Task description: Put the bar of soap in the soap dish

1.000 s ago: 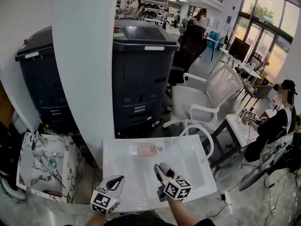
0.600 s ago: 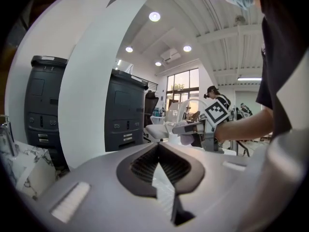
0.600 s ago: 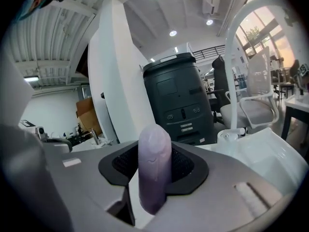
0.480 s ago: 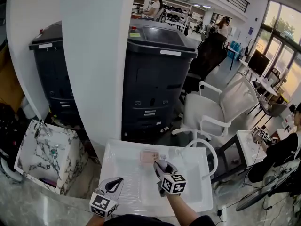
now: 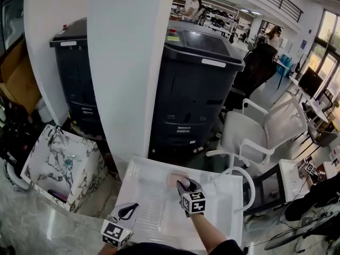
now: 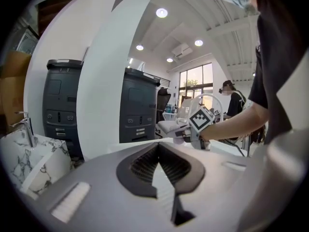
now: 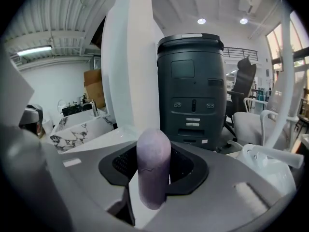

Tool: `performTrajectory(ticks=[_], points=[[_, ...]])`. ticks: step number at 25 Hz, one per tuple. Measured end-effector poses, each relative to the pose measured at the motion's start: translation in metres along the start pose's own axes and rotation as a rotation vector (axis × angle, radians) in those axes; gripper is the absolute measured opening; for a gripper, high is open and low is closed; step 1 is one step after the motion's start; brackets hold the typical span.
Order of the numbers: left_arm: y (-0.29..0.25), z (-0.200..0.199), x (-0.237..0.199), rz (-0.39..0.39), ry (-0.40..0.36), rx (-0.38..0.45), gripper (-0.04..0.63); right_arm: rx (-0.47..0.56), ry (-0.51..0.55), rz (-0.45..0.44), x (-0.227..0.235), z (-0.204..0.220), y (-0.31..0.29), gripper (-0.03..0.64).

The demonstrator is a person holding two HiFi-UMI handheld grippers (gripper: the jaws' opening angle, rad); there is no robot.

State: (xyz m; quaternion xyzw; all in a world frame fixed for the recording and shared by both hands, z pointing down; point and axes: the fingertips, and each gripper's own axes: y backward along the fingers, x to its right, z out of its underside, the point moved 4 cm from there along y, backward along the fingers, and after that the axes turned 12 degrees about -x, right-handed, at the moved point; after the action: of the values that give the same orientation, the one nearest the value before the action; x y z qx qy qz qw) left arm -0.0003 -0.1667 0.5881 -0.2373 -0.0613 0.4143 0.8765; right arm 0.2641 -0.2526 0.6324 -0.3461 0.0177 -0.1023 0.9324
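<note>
At the near left edge of the white table [image 5: 143, 195], the left claw [image 5: 129, 210] is seen pressed together and empty, evidently parked clear of the work. Further right, the bar of soap [image 7: 153, 168] is pinched on edge in the right claw [image 5: 186, 185], which is positioned just beside the pink soap dish [image 5: 174, 175]; contact cannot be confirmed, and the edgewise grip is judged suited to lowering the bar in.
</note>
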Motion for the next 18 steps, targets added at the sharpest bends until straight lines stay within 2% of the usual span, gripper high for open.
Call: performTrajectory(ticks=[5, 18], points=[[0.004, 0.009, -0.002, -0.031, 0.030, -0.023, 0.052, -0.066, 0.092, 0.008, 0.005, 0.006, -0.022, 0.149], [0.008, 0.028, -0.008, -0.092, 0.073, -0.068, 0.052, -0.195, 0.215, 0.034, 0.028, 0.020, -0.066, 0.149]])
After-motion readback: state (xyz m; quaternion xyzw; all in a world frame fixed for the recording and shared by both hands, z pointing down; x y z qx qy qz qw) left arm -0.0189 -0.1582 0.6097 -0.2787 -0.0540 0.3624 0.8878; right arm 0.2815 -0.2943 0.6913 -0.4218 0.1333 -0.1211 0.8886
